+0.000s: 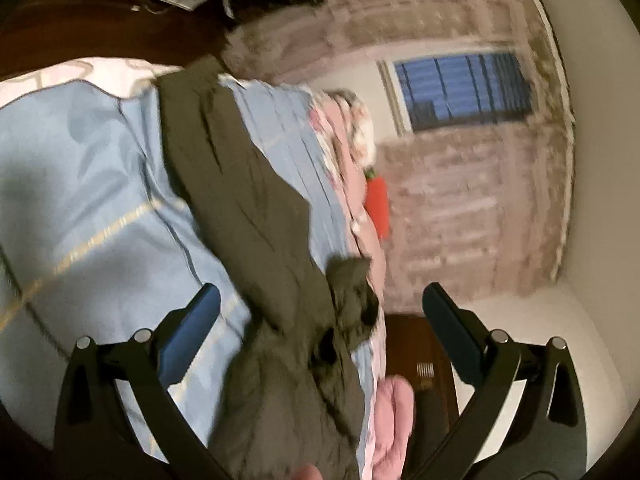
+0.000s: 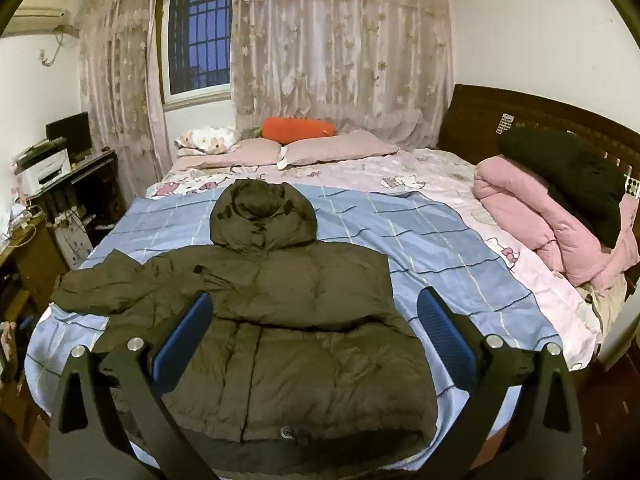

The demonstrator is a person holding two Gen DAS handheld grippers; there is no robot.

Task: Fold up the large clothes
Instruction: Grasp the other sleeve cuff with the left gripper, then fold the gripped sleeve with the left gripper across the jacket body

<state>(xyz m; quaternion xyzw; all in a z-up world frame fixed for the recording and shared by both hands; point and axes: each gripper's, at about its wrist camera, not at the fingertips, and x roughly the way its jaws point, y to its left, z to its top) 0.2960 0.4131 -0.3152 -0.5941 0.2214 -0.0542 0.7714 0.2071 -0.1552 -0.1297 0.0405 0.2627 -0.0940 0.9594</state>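
Observation:
A dark olive hooded puffer jacket (image 2: 288, 320) lies spread on a blue checked sheet (image 2: 440, 248) on the bed, hood toward the pillows, its left sleeve (image 2: 104, 284) stretched out to the left and the right side folded in. My right gripper (image 2: 316, 320) is open and empty, hovering over the jacket's lower body. In the tilted, blurred left wrist view the jacket (image 1: 256, 216) runs across the blue sheet (image 1: 80, 184). My left gripper (image 1: 320, 312) is open and empty above the jacket near the bed's edge.
A pink quilt (image 2: 552, 224) with a black garment (image 2: 568, 176) on it sits at the bed's right by the wooden headboard (image 2: 560, 124). Pillows (image 2: 304, 148) and an orange cushion (image 2: 300, 128) lie at the far side. A desk (image 2: 72, 184) with clutter stands left.

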